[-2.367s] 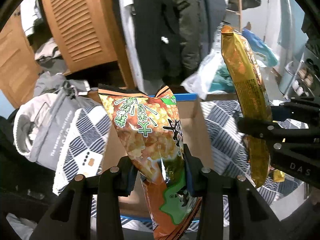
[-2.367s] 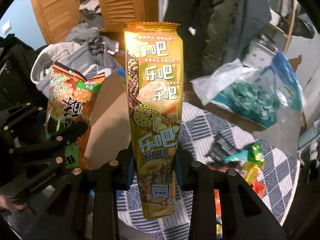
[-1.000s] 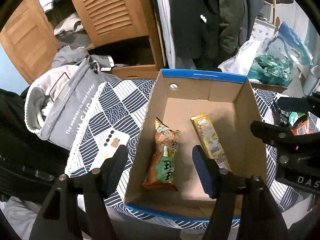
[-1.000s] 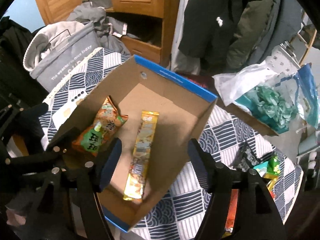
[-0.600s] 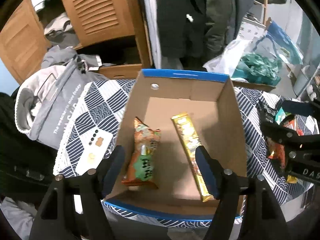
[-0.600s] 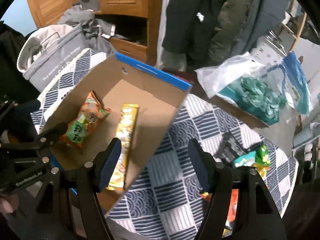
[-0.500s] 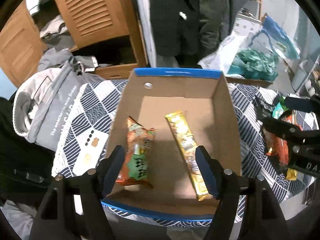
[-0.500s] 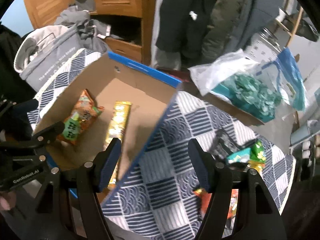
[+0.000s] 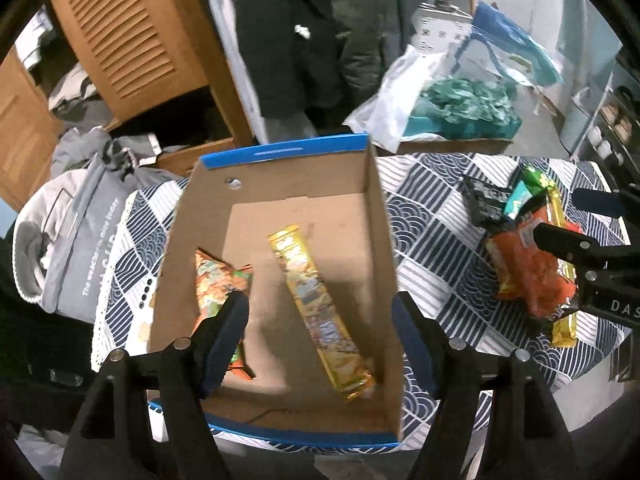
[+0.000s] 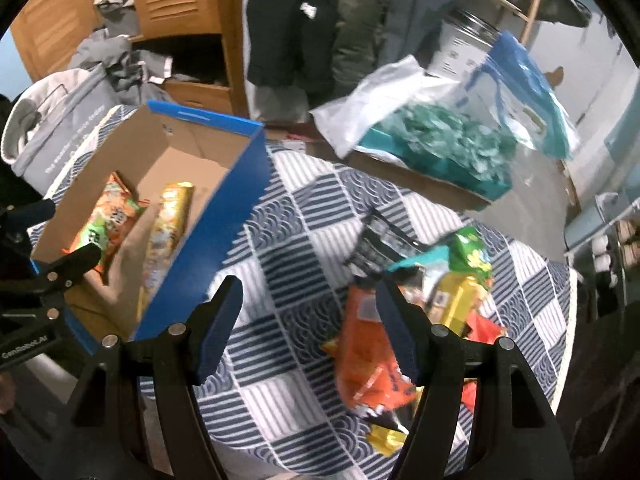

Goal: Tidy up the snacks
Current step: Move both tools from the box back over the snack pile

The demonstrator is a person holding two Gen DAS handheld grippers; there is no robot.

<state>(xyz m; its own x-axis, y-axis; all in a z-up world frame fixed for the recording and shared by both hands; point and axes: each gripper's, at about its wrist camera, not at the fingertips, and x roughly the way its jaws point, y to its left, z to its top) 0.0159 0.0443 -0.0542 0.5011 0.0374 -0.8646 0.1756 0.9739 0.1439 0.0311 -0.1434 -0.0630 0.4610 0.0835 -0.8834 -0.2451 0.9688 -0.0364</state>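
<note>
A blue-rimmed cardboard box (image 9: 376,216) holds an orange-green snack bag (image 9: 216,276) and a long yellow snack pack (image 9: 316,308), both lying flat. The box (image 10: 224,216), the orange-green bag (image 10: 108,224) and the yellow pack (image 10: 164,224) also show in the right wrist view. My left gripper (image 9: 320,332) is open and empty above the box's near end. My right gripper (image 10: 308,320) is open and empty above the patterned cloth, beside a pile of loose snacks with an orange bag (image 10: 368,356) in front. That pile (image 9: 528,256) lies right of the box.
A navy-and-white patterned cloth (image 10: 304,248) covers the table. A grey bag (image 9: 68,232) lies left of the box. Plastic bags with teal contents (image 10: 440,148) sit behind the table. A wooden louvered cabinet (image 9: 132,40) and hanging coats stand at the back.
Both snacks were let go into the box and both grippers opened. Since then the right gripper has swung right, from over the box to over the loose snack pile. The left gripper shifted slightly right.
</note>
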